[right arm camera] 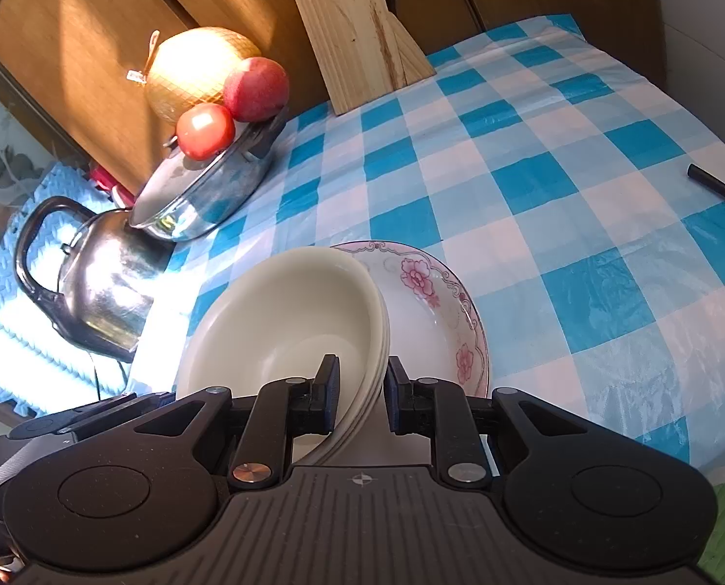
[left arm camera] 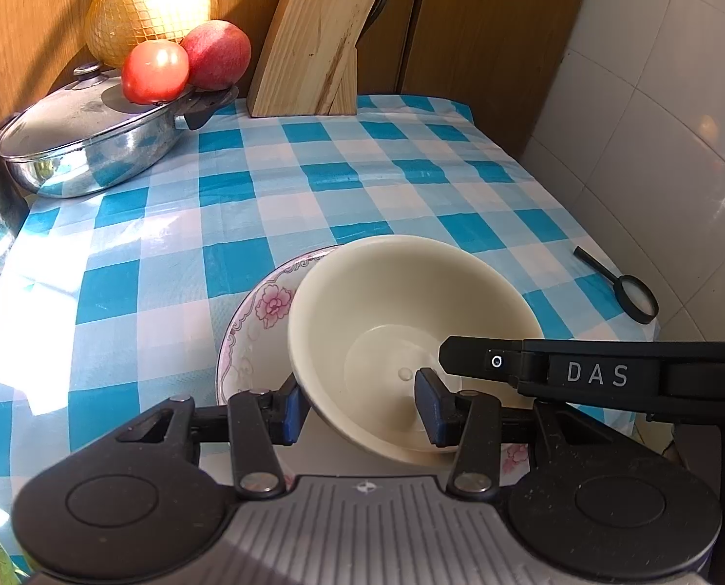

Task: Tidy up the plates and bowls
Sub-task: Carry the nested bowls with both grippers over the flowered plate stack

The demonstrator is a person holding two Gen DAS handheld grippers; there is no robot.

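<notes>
Straddling the rim of the cream bowl (right arm camera: 284, 321), the right gripper (right arm camera: 360, 390) has one finger inside the wall and one outside; a sliver of gap shows on the outer side, so the pinch looks loose at best, and I cannot tell whether it is truly clamped. The bowl, apparently a nested pair judging by the doubled rim, sits tilted on the floral plate (right arm camera: 435, 321), low and centre in the right wrist view, near the front edge of the checked tablecloth (right arm camera: 557, 170). In the left wrist view the left gripper (left arm camera: 360, 404) is spread wide, one finger outside the bowl (left arm camera: 411, 331) and one over its hollow, gripping nothing. The main risk is a slip: a smooth, glazed rim held by a thin pinch could rotate or slide out if lifted fast, dropping onto the plate (left arm camera: 260, 317) and chipping it. Nested bowls might also separate. Dragging could shove the plate toward the table's edge.
</notes>
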